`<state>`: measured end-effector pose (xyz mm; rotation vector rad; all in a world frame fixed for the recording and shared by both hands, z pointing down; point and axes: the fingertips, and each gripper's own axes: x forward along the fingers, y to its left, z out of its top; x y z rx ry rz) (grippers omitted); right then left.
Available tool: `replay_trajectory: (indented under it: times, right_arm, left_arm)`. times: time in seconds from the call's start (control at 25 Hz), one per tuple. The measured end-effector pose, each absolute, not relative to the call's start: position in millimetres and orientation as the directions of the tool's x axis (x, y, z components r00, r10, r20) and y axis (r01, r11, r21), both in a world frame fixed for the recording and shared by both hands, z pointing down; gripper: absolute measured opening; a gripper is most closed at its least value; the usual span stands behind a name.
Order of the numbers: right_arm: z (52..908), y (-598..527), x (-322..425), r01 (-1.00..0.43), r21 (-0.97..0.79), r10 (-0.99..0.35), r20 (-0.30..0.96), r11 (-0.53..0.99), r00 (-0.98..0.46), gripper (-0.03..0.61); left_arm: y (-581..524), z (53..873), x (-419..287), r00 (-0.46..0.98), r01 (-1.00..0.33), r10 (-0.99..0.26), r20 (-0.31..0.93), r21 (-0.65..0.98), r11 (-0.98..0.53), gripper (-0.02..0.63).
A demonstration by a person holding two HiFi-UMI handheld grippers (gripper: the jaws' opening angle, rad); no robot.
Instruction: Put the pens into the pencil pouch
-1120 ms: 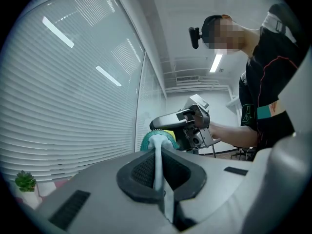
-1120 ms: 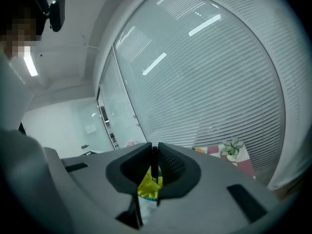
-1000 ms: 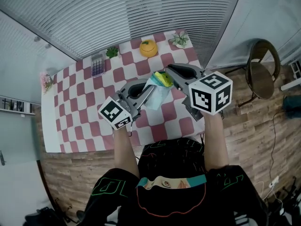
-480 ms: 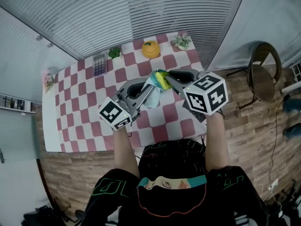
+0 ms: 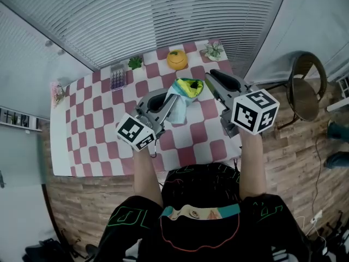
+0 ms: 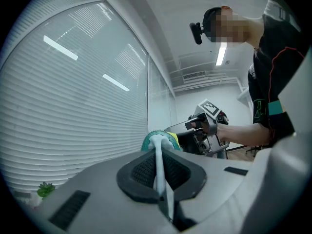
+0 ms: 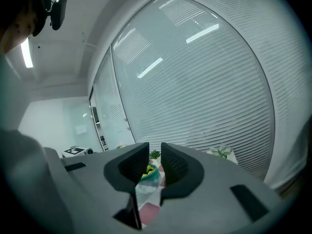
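Note:
The pencil pouch (image 5: 184, 90), pale blue with a teal rim and yellow showing in its open mouth, hangs above the checkered table (image 5: 98, 125). My left gripper (image 5: 170, 102) is shut on the pouch's pale cloth, which runs up between its jaws (image 6: 158, 165) to the teal rim (image 6: 161, 137). My right gripper (image 5: 211, 78) stands just right of the pouch, apart from it. Its jaws have just been opening and hold nothing. In the right gripper view the pouch (image 7: 147, 175) shows beyond the gap of that gripper (image 7: 155, 163). No loose pen is visible.
At the table's far edge stand a calculator (image 5: 118, 76), a small green plant (image 5: 135, 63), an orange pumpkin-shaped object (image 5: 177, 59) and a potted plant (image 5: 214, 50). A pink item (image 5: 56, 94) sits at the left edge. A chair (image 5: 305, 86) stands on the wooden floor, right.
My right gripper has pulled back to the right, away from the pouch's mouth, and its jaws stand wider. The left gripper keeps its hold on the pouch, almost in place.

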<state>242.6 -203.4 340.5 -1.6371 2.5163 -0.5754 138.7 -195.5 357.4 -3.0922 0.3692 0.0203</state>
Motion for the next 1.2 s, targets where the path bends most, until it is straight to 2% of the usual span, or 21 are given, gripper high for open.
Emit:
replay_trajectory:
  times: [0.24, 0.4, 0.6, 0.84, 1.04, 1.2]
  right_arm:
    - [335.5, -202.3, 258.3, -0.88, -0.366, -0.928, 0.097, 0.302, -0.359, 0.004]
    - [335.5, -203.8, 262.2, -0.885, -0.364, -0.935, 0.088, 0.291, -0.344, 0.003]
    - [345.0, -205.2, 269.4, -0.905, -0.348, -0.947, 0.115, 0.243, -0.298, 0.003]
    - [343.8, -207.0, 281.2, -0.943, -0.289, -0.97, 0.122, 0.168, -0.21, 0.003]
    - [339.8, -204.1, 288.0, -0.97, -0.211, -0.984, 0.109, 0.118, -0.144, 0.003]
    - [335.2, -201.3, 289.5, -0.977, -0.182, -0.988, 0.083, 0.111, -0.128, 0.003]
  left_arm:
    - [-215.7, 351.2, 130.7, 0.925, -0.378, -0.379, 0.007, -0.046, -0.924, 0.003]
    - [-231.5, 350.4, 123.0, 0.869, -0.485, -0.492, 0.049, -0.105, -0.868, 0.003]
    - [-250.4, 346.7, 104.2, 0.785, -0.614, -0.618, 0.046, -0.072, -0.786, 0.003]
    - [-271.4, 350.7, 74.9, 0.615, -0.777, -0.783, 0.095, -0.096, -0.622, 0.003]
    - [-278.6, 351.2, 50.8, 0.49, -0.868, -0.868, 0.076, -0.041, -0.494, 0.003]
    - [-279.5, 347.5, 42.9, 0.444, -0.895, -0.895, 0.043, -0.021, -0.445, 0.003]
